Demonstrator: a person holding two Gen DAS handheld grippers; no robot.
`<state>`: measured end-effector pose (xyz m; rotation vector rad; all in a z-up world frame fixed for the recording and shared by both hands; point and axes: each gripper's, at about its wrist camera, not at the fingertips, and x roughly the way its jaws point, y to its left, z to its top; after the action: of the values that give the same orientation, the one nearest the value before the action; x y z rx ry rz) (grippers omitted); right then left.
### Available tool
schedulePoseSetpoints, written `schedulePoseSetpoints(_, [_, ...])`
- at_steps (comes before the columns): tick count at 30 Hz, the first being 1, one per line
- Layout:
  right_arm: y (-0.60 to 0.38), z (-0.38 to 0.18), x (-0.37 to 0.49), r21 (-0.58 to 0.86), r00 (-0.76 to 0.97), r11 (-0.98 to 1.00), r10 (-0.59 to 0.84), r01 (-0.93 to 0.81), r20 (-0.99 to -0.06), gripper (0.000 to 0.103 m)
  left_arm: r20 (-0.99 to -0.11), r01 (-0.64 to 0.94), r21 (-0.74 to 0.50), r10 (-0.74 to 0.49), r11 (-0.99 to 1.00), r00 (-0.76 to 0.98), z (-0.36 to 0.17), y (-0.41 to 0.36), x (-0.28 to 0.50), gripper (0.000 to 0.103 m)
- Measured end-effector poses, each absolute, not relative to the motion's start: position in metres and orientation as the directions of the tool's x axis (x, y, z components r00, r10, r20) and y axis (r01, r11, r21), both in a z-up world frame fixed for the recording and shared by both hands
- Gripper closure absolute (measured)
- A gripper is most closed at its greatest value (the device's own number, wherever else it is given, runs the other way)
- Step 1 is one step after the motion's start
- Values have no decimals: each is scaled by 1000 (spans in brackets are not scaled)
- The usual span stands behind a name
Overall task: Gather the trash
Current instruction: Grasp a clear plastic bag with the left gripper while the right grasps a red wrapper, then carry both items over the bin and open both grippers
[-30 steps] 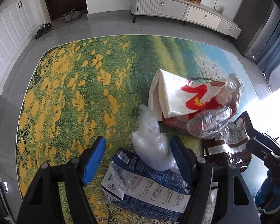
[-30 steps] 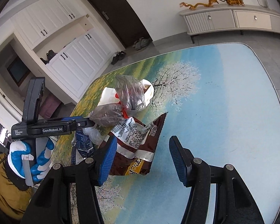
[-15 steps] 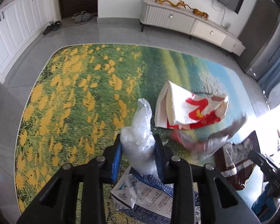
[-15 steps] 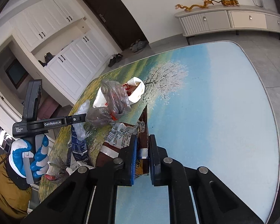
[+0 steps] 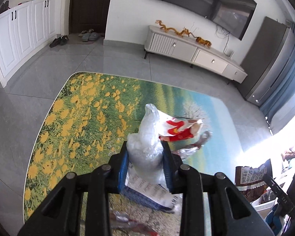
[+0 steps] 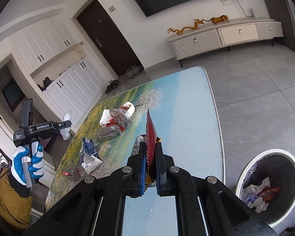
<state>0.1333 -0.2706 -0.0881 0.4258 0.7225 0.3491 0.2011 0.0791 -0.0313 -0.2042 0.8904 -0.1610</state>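
**Both grippers loaded, litter on table**

Left wrist view: left gripper point(image 5: 145, 166), jaws clenched on a clear bag point(image 5: 146, 137) held above the table point(image 5: 72, 118). Under it, a blue carton point(image 5: 147, 193). Beyond, at 1 o'clock, a red-and-white bag point(image 5: 177, 128). Far: TV cabinet point(image 5: 192, 50).

Right wrist view: right gripper point(image 6: 149, 164), jaws clamped on a red wrapper point(image 6: 151, 135) standing edge-on. At 4 o'clock, on the floor beside the table, a bin point(image 6: 269, 186) with trash in it, seen only here. At 10 o'clock, a grey bag point(image 6: 109, 132) lies just beside the red-and-white bag. At 9 o'clock, the gloved left hand point(image 6: 28, 160) holds its gripper.
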Motion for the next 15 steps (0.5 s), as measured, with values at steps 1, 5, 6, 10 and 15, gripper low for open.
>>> schedulePoseSetpoints(1, [-274,-85,126,488,706,858,447,-163,-549,96,-747,57,-250,-230,967,624,-28,78,196,74])
schedulePoseSetpoints(5, [-279,-72,103,485,726,856,448,-180,-521,97,-728,82,-261,-252,962,638,-14,66,171,74])
schedulePoseSetpoints(6, [-281,-69,97,488,732,853,450,-184,-512,97,-724,90,-261,-256,961,640,-12,63,165,74])
schedulePoseSetpoints(10, [-292,-57,78,491,760,850,445,-191,-474,97,-712,130,-263,-283,956,642,-2,43,143,74])
schedulePoseSetpoints(15, [-318,-50,50,475,806,867,388,-154,-448,97,-711,206,-265,-335,942,619,1,3,125,74])
